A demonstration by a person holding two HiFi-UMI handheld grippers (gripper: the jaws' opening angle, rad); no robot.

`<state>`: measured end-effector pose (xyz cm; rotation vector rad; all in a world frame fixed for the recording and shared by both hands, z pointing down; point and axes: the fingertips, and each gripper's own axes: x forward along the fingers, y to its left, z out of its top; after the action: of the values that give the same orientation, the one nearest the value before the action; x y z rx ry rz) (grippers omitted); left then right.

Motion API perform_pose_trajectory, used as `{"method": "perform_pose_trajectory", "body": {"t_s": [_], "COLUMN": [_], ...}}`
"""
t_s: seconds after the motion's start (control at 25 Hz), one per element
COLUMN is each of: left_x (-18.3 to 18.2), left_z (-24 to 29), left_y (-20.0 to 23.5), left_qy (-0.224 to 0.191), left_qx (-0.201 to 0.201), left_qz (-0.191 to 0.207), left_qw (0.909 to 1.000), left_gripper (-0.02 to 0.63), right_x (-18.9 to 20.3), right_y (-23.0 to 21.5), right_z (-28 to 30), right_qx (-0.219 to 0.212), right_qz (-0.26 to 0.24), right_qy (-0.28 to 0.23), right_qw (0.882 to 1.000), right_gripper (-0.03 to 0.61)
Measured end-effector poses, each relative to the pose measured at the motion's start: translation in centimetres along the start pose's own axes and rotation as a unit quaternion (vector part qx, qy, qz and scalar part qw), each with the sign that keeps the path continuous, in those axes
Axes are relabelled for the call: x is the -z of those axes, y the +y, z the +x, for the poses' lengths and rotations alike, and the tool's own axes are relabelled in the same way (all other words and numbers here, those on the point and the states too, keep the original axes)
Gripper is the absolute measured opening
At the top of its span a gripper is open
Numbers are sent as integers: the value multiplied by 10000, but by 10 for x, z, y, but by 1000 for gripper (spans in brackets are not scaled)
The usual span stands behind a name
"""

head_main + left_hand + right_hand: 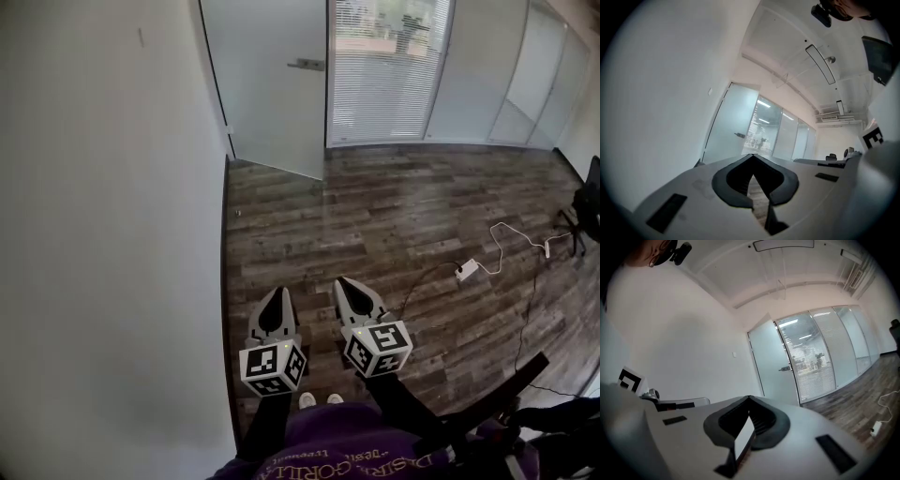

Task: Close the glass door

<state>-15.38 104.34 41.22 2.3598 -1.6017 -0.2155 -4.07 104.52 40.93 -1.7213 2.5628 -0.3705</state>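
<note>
**Q:** Head view: where did the glass door stand?

**A:** The glass door stood open at the far end of the room; its frosted leaf met the white wall on its left edge, and its free right edge, which carried the handle, was swung inward toward you, off the line of the glass partition; slatted blinds showed behind that partition.

**Q:** And how did you hold the claws?

**A:** You held the left claw and the right claw side by side, near each other, over the wooden floor; both pointed toward the door and both were well apart from it; neither touched anything.

**Q:** Gripper views: what was the state of each claw?

**A:** In the left gripper view your left claw's jaws met at their tips, fully closed, with nothing between them; in the right gripper view your right claw's jaws likewise met at a point and held nothing; in both views the door and its handle lay straight beyond the tips.

**Q:** What else lay on the floor?

**A:** A white cable with its adapter lay to your right, apart from both claws; your shoes showed just below the marker cubes.
</note>
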Motion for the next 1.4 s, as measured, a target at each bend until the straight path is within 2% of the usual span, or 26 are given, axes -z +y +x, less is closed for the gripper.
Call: {"method": "perform_pose_trajectory", "body": {"t_s": [0.44, 0.72, 0.96, 1.2, 1.4], "left_x": [3, -2, 13, 16, 9], "left_z": [-14, -25, -30, -6, 40], "left_y": [7, 46, 68, 82, 93], "left_qy": [49, 56, 179, 186, 127], "left_qx": [-86, -249, -320, -356, -459], "left_qz": [-28, 28, -170, -192, -136], "left_qw": [9999, 9997, 9992, 9990, 9988], "left_gripper": [2, 2, 2, 2, 2], "right_x": [5, 12, 29, 34, 24], "right_y": [9, 27, 36, 28, 8], "right_z": [-1, 18, 24, 52, 98], "right_qx": [-13, 84, 139, 96, -71], "right_qz": [41, 27, -3, -32, -20], "right_qy": [-16, 29, 181, 251, 263], "right_qw": [10000, 10000, 9997, 9996, 9996], "right_gripper": [-3, -3, -3, -3, -3]}}
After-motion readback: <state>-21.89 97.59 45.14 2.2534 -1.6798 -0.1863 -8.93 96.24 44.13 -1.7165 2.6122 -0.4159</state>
